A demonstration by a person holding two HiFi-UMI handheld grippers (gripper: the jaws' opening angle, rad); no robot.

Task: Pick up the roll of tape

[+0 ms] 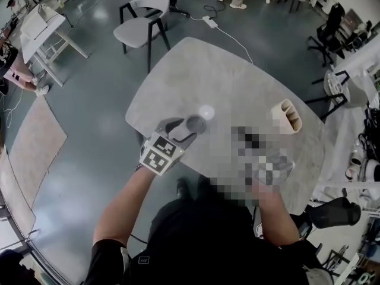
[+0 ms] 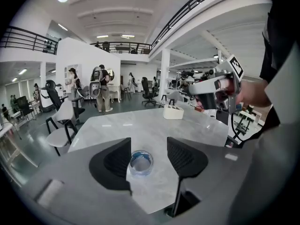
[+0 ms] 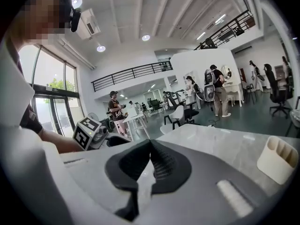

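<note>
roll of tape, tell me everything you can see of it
The roll of tape is a small ring of glossy, clear-looking tape with a blue inner core and an open centre. It lies flat on the pale, marble-look table. It sits between the open jaws of the left gripper, closer to the jaw at the picture's left, and neither pad visibly presses on it. Nothing else touches it, and it is not yet lifted.

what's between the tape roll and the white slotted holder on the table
Nothing. In the left gripper view, only bare marble tabletop runs from the tape roll to the white slotted holder.
</note>
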